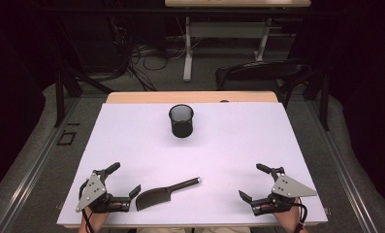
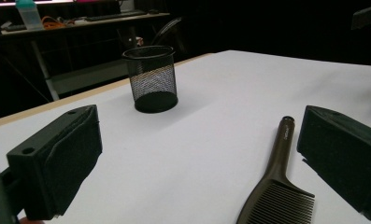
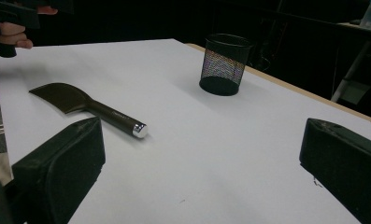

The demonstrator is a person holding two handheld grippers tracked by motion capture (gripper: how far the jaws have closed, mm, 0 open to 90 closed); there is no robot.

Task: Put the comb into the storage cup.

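The left claw (image 1: 123,180) stood spread and empty, as did the right claw (image 1: 254,182). The comb (image 1: 163,193) lay flat on the table (image 1: 229,141), its toothed head just beside the left claw's near jaw, its handle running away toward the right claw. In my judgement, the pickup wanted a low approach with the jaws straddling the handle, not the teeth. The mesh cup (image 1: 181,120) stood upright, well ahead of both claws. Nothing obstructed the way.

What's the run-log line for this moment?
left gripper: open, empty, beside comb | right gripper: open, empty | comb: flat on table | mesh cup: upright, empty
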